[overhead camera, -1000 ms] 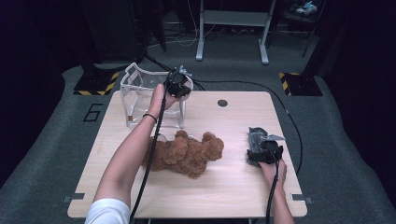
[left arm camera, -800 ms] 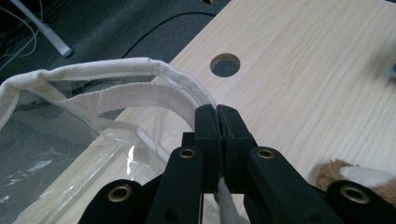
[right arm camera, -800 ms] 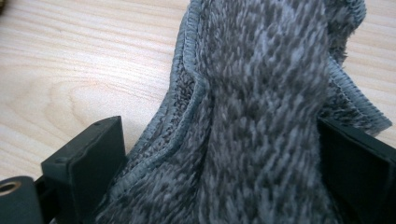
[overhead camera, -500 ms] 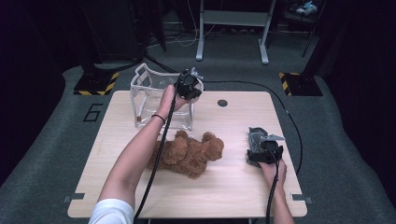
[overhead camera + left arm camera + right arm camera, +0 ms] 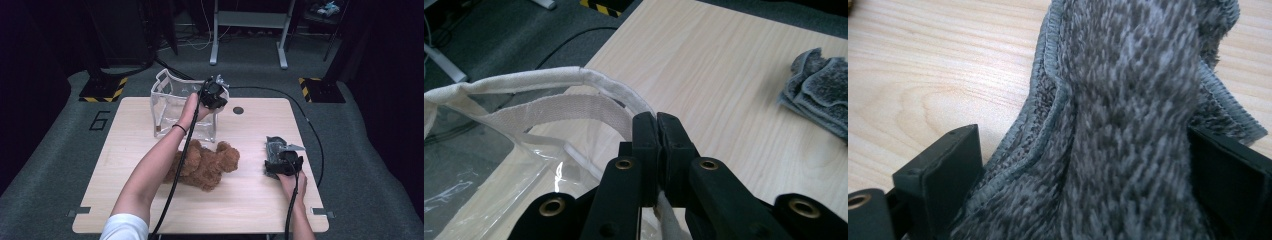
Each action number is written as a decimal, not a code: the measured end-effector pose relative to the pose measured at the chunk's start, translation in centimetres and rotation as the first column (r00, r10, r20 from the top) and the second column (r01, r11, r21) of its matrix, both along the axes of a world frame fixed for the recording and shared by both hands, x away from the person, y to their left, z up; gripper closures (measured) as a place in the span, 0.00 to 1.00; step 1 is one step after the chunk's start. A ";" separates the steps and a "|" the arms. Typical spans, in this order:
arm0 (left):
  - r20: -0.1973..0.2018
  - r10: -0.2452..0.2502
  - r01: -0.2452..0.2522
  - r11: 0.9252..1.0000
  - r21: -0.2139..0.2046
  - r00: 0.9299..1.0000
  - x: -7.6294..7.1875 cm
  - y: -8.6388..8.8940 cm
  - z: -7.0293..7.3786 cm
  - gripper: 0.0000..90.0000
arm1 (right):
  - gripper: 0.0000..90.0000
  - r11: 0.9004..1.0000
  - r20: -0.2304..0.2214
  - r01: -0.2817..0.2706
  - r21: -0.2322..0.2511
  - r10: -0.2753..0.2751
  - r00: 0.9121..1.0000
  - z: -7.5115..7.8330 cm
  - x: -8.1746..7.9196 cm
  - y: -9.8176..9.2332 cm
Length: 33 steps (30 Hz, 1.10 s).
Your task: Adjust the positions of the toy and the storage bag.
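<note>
Change just now: the left gripper (image 5: 214, 94) has carried the clear bag (image 5: 176, 107) toward 3 o'clock along the far edge of the table (image 5: 250, 200); a second ago the bag sat nearer the far-left corner, and half a second ago it was partway over.
What that means: as I judge it, the bag is being dragged closer to the things that look meant to go in, so the packing itself has not started.
Left jaws: pressed together on the bag's cream fabric rim (image 5: 549, 80), pinching it where the webbing handle (image 5: 559, 110) meets the edge; the left gripper view shows no gap between them.
Right gripper (image 5: 282, 160): resting at about 4 o'clock on the table, in the same spot as a second ago.
Right jaws: spread to either side of the grey cloth (image 5: 1128, 125), which bulges up between them; they look closed in on it, though I cannot tell how firmly.
Grey cloth: bunched on the wood at the right, well apart from the bag.
Teddy bear (image 5: 205, 165): brown, lying on its side near the table's centre, just in front of the bag, partly behind the left forearm.
Bag contents: nothing that I can make out through the clear wall; its mouth gapes open upward.
Bag position now: at about 11 o'clock of the table's centre, standing upright on its base.
</note>
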<state>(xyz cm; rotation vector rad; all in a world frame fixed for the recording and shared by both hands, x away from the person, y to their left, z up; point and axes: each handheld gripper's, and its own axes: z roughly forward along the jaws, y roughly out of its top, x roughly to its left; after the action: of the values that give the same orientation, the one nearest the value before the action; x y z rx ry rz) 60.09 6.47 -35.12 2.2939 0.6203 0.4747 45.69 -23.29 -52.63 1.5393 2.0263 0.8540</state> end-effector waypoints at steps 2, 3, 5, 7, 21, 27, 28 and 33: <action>-0.014 -0.007 0.007 1.000 -0.010 1.000 -0.1 -0.3 0.0 0.97 | 0.04 1.000 -0.004 0.007 0.004 -0.007 1.000 0.0 0.0 0.0; -0.014 -0.009 0.009 1.000 -0.013 1.000 -0.2 -0.4 0.0 0.96 | 0.04 1.000 -0.001 0.003 0.003 -0.003 1.000 0.0 0.0 0.0; -0.016 -0.014 0.013 1.000 -0.021 1.000 -0.2 -0.5 0.0 0.96 | 0.04 1.000 -0.004 0.007 0.005 -0.007 1.000 0.0 -0.1 0.0; -0.017 -0.012 0.012 0.999 -0.039 1.000 -0.2 -0.3 0.1 0.95 | 0.04 1.000 0.001 0.002 0.001 -0.002 1.000 0.0 0.0 0.0; -0.028 0.023 -0.023 1.000 0.005 0.999 -0.3 -1.0 0.1 0.96 | 0.04 1.000 0.001 0.003 0.001 -0.003 1.000 0.0 -0.1 0.0; -0.026 0.004 -0.004 1.000 -0.014 1.000 -0.8 -1.1 0.1 0.97 | 0.04 1.000 0.001 0.003 0.001 -0.003 1.000 0.0 -0.1 0.0; -0.022 0.000 0.000 1.000 -0.011 1.000 -0.9 -1.2 0.1 0.97 | 0.04 1.000 0.000 0.003 0.000 -0.003 1.000 0.0 -0.1 0.0; -0.016 -0.014 0.013 1.000 -0.012 1.000 -1.3 -1.6 0.0 0.96 | 0.04 1.000 -0.005 0.010 0.005 -0.010 1.000 0.0 -0.1 0.1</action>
<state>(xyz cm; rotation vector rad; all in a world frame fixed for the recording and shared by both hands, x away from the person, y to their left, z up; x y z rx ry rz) 58.79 4.87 -35.12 2.2919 0.6136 0.4453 45.62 -23.24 -52.61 1.5542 2.0203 0.8530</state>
